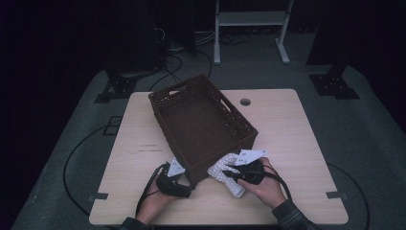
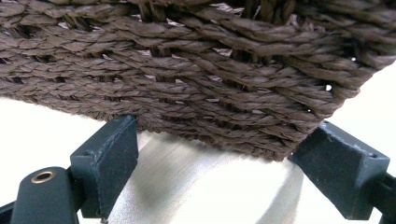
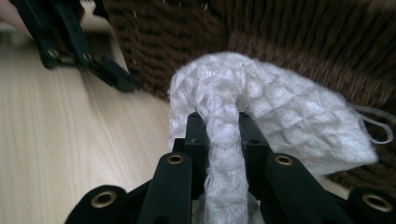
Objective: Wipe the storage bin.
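The right gripper is pinched tight on a fold of a white waffle-weave cloth; in the right gripper view its two black jaws stand nearly together with a ridge of that cloth squeezed up between them, the rest of the fabric bunched beyond the tips and resting against the wicker wall; a thin loop of white thread hangs off the cloth's right edge there. The cloth lies on the near part of the pale wooden table, just right of the near corner of the brown woven basket and touching it; it is soft, quilted in small squares, crumpled rather than folded. The grip on a raised fold, close beside the basket, looks meant for lifting the cloth over the rim and into the basket, which appears empty. The left gripper sits at the basket's near corner with its jaws spread wide; in the left gripper view the two pads stand to either side of the lowest courses of the basket, close under the weave, though contact is hard to judge; probably it is there to steady the basket, which sits skewed on the table, while the other hand works.
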Available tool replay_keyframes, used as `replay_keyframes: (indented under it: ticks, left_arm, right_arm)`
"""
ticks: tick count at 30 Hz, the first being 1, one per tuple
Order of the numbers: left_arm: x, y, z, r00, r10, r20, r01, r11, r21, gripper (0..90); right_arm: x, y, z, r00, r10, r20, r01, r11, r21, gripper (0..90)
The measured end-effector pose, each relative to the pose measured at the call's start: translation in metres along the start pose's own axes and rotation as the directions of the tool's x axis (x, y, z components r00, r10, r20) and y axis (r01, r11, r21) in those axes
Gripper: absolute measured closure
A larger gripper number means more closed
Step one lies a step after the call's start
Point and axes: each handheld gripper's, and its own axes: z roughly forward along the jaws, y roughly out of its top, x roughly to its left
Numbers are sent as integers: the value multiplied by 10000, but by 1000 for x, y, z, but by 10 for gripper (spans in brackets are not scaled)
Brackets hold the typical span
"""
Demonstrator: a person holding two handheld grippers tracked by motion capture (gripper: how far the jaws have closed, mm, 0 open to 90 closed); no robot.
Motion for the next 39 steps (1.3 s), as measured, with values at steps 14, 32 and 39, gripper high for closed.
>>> replay_keyframes:
  ticks: [14,32,39]
  left_arm:
    - [0,0,0,10000,56,5,-56,10000,71,138]
    - [0,0,0,10000,-4,-11,4,10000,14,138]
    - [0,0,0,10000,24,8,-24,10000,56,138]
  right_arm:
    - [4,18,-28,9998,-92,193,114,9929,-1182,773]
    - [16,35,-37,9987,-490,-128,456,9800,-1938,774]
    - [17,30,-23,9984,-455,-336,397,9867,-1575,775]
